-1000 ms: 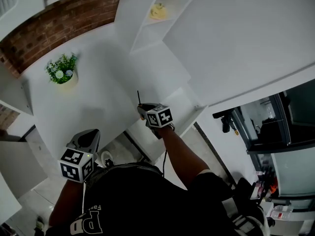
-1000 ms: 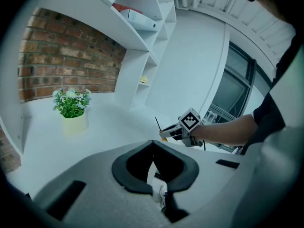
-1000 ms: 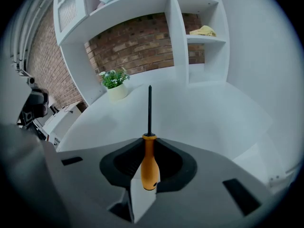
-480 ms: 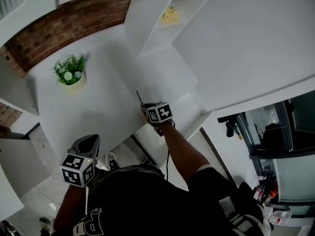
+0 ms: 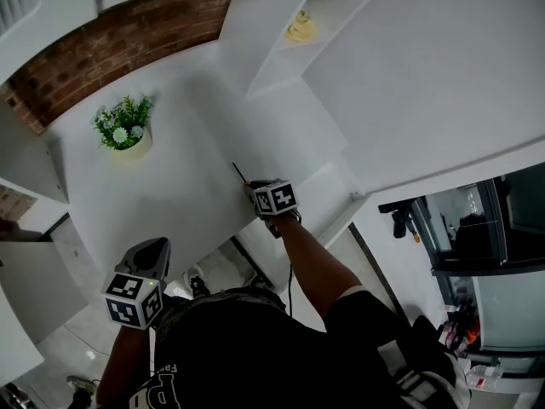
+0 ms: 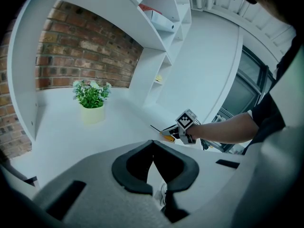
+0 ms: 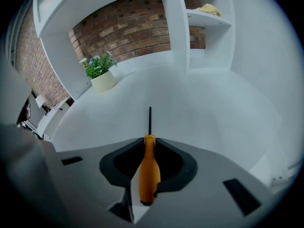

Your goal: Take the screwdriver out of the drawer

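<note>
Jaws of the right gripper (image 7: 149,139) pinched on the orange handle of the screwdriver (image 7: 148,170), one jaw on each side of the handle near its front end. Handle butt toward the camera, seated in the dark recess between the jaws; thin black shaft projecting straight out past the jaw tips. Screwdriver clear of any enclosure, held over the white desk (image 5: 170,186) with the shaft aimed across the surface toward the back of the desk; contact between shaft tip and surface not determinable. Jaws of the left gripper (image 6: 153,144) pressed together, tips touching, nothing between them. Left gripper positioned low at the near-left edge of the desk, well apart from the right gripper. In the head view, right gripper near the front-right part of the desk, bare forearm (image 5: 311,262) extended behind it. Potted plant (image 5: 125,130) upright on the far-left part of the desk, in a pale pot, well apart from the screwdriver. Brick wall (image 5: 128,32) behind the desk. White shelf (image 5: 272,58) at the back right, with a yellow item (image 5: 301,29) resting on it; identity of the item not determinable.
</note>
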